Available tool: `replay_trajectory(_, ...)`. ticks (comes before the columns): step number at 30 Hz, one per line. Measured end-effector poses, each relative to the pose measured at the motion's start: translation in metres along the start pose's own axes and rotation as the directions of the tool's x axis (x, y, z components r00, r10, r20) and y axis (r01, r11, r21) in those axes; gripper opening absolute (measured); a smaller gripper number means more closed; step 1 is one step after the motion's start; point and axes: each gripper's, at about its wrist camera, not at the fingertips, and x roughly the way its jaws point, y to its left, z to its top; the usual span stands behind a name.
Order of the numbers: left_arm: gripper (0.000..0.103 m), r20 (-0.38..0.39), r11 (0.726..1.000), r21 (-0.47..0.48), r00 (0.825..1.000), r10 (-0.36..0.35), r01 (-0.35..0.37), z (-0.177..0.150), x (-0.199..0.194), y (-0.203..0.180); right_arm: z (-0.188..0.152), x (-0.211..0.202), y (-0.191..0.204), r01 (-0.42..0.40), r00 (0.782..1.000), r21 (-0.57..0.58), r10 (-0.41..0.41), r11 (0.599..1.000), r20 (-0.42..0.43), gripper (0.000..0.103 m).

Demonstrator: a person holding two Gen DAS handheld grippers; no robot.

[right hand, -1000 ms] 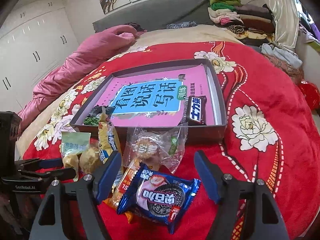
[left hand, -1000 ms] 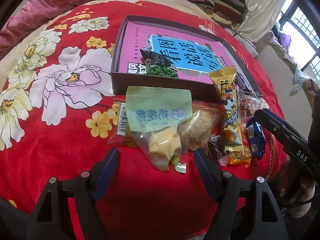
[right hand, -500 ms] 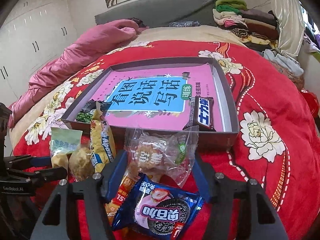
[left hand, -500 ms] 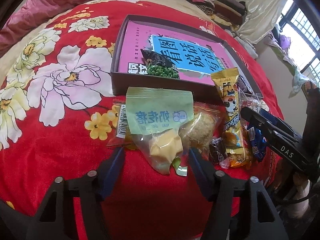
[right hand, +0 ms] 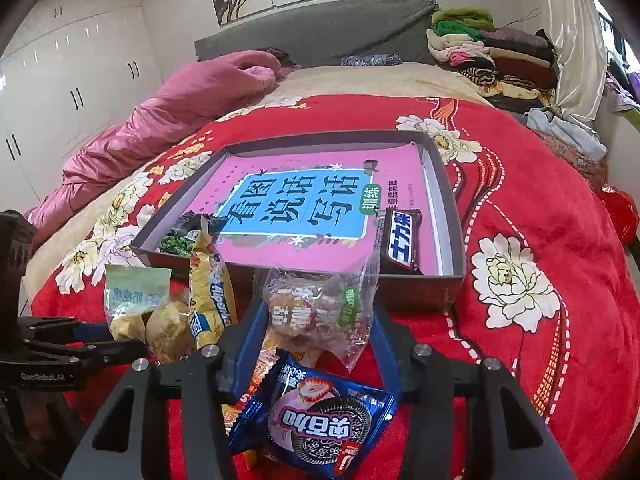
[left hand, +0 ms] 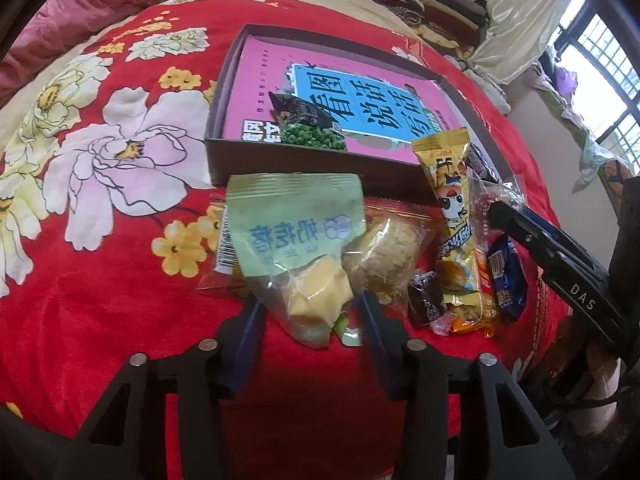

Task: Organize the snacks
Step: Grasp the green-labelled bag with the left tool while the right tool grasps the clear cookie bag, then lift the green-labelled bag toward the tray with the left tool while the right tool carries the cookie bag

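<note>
A shallow dark box with a pink and blue book in it lies on the red flowered blanket. It holds a green pea packet and a Snickers bar. Loose snacks lie before it. My left gripper is open, its fingers on either side of the lower end of a pale green pastry packet. My right gripper is open around a clear cookie packet, above a blue Oreo packet. A yellow snack stick and a brown pastry lie between.
A pink quilt lies at the far left of the bed. Folded clothes are stacked at the far right by the curtain. White wardrobes stand at the left. The bed edge drops off to the right.
Both grippers have moved forward and narrowed: the left now has its fingers beside the green pastry packet, the right beside the clear cookie packet.
</note>
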Motion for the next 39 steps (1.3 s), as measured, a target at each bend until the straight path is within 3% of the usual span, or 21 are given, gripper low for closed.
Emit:
replay_trajectory(6, 0.039, -0.003, 1.000, -0.020, 1.000, -0.016, 0.016, 0.004, 0.002, 0.002, 0.000, 0.000, 0.001, -0.017, 1.000, -0.001, 0.017, 1.000, -0.003, 0.049)
replay_trajectory(14, 0.039, -0.015, 0.987, -0.112, 0.993, -0.120, 0.117, 0.011, 0.005, 0.016, -0.001, 0.005, -0.001, -0.048, 0.999, 0.015, 0.048, 0.999, -0.014, 0.049)
replay_trajectory(21, 0.036, -0.014, 0.990, -0.089, 0.994, -0.109, 0.107, 0.015, 0.009, 0.011, -0.001, 0.009, -0.001, -0.053, 0.998, 0.010, 0.053, 0.999, -0.029, 0.048)
replay_trajectory(26, 0.034, -0.004, 0.990, -0.078, 0.993, -0.118, 0.117, 0.015, 0.006, 0.012, 0.000, -0.001, 0.003, -0.043, 0.999, -0.027, 0.043, 0.999, -0.005, 0.047)
replay_trajectory(39, 0.034, 0.066, 0.989, -0.069, 0.990, -0.125, 0.129, 0.011, -0.030, 0.015, 0.008, -0.029, -0.018, -0.050, 0.996, 0.045, 0.047, 0.998, 0.078, 0.047)
